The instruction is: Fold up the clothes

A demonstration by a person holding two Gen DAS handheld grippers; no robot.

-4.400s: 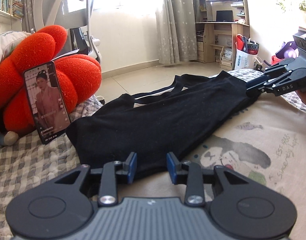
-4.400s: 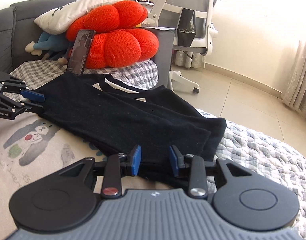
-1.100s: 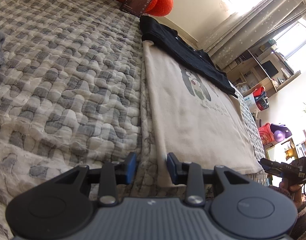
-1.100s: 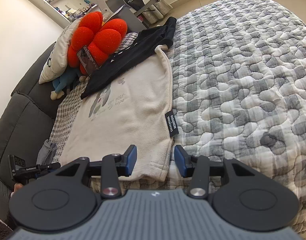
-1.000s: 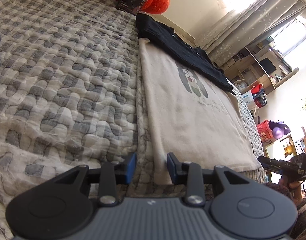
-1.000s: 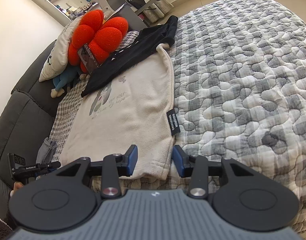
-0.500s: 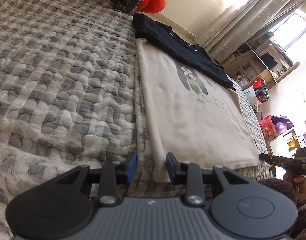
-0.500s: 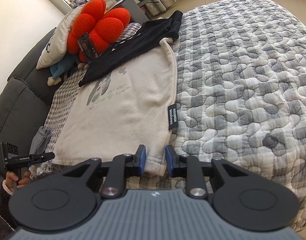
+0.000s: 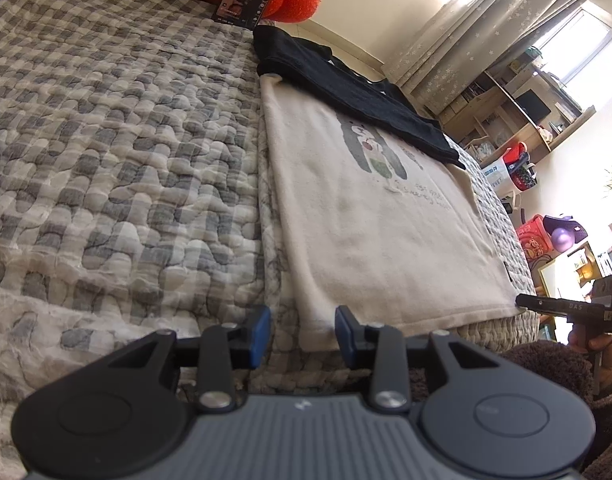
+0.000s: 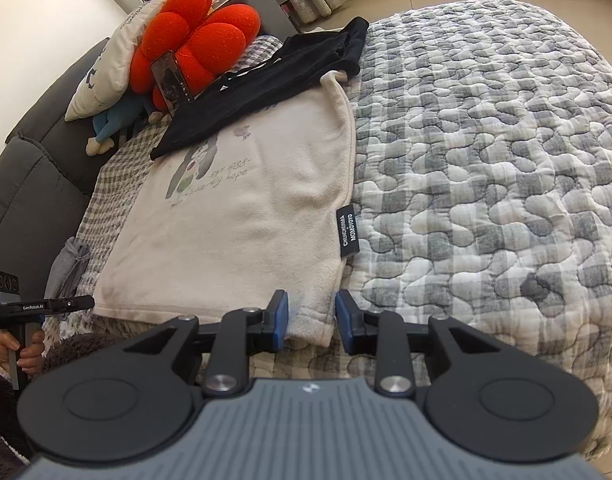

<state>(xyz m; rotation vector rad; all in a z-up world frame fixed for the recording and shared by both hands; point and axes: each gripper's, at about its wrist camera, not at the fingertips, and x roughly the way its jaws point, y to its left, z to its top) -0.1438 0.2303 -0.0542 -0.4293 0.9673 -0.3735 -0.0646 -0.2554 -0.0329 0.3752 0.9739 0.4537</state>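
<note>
Cream sweatshirt [image 10: 242,220] lies flat on the quilted bed [image 10: 486,160], black garment [image 10: 274,76] across its far end. Left hand-held gripper [image 9: 302,330] and right hand-held gripper [image 10: 311,322] each straddle a near hem corner; both jaw pairs are opening, pads not pressing the fabric.

Risks: pads close on quilt along with hem; uneven lift skews the fold; black garment slides off.

Side label [image 10: 347,232] reads roughly "MOMOTOYO". Chest print partly legible: "Sincerely hope". Left hand-held gripper's body reads "GenRobot.AI".

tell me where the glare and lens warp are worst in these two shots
Left wrist view: the window top right is blown out, and the curtain and shelves lean. Right wrist view: even light, no glare; the quilt bulges into a dome.
</note>
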